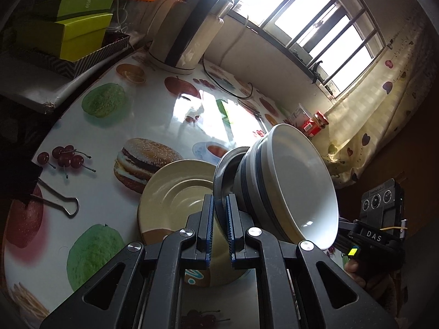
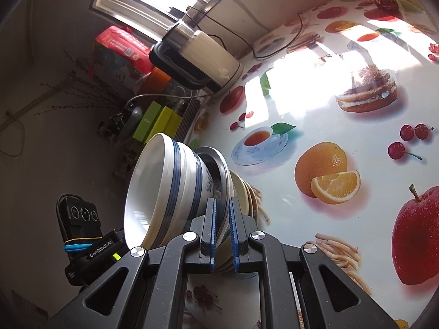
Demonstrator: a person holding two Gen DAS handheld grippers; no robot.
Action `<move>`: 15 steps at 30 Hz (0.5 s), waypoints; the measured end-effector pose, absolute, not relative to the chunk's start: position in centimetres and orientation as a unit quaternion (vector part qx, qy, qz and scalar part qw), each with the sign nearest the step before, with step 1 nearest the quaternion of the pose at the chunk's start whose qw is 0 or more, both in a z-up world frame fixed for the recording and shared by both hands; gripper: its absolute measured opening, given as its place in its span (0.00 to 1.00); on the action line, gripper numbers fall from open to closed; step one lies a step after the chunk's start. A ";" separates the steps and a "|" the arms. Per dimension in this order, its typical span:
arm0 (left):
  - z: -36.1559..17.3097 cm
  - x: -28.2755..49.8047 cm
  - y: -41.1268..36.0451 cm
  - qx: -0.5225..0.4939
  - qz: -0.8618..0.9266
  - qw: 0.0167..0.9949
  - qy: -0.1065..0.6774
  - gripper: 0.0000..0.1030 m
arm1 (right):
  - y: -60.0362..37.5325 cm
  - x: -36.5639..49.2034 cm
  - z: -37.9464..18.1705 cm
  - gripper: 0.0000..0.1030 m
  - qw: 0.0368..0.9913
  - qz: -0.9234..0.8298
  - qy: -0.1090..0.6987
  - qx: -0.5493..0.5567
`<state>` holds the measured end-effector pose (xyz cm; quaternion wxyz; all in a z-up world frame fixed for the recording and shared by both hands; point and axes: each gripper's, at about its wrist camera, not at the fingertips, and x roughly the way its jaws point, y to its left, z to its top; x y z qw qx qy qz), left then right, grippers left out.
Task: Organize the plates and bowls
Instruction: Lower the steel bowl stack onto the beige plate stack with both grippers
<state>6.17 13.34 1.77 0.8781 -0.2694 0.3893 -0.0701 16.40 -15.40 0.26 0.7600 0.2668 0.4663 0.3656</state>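
Since the bowls already nest on the plates, stacking looks done; both grippers, left and right, clamp that stack's lower rims, seemingly leaving only setting it on the desk.

Sunlight from a barred window glares on the fruit-printed table.

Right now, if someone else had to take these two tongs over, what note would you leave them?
Left tongs: shut on the steel plate's rim.
Right tongs: shut on the same stack from the other side.
Stack: white blue-banded bowls on the steel plate, over the cream plates on the table.
Done: bowls and plates are gathered into one pile.
Left: probably set it down level and let go; both sides seem needed, so don't release one alone.
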 end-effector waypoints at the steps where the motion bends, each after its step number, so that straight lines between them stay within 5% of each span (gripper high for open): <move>1: 1.7 6.1 13.5 -0.269 -0.069 0.878 0.389 0.08 | -15.2 16.5 0.2 0.10 0.759 0.366 0.467 0.266; 15: 0.3 5.7 15.3 -0.276 -0.048 0.874 0.397 0.08 | -12.8 17.4 -0.9 0.10 0.748 0.377 0.485 0.253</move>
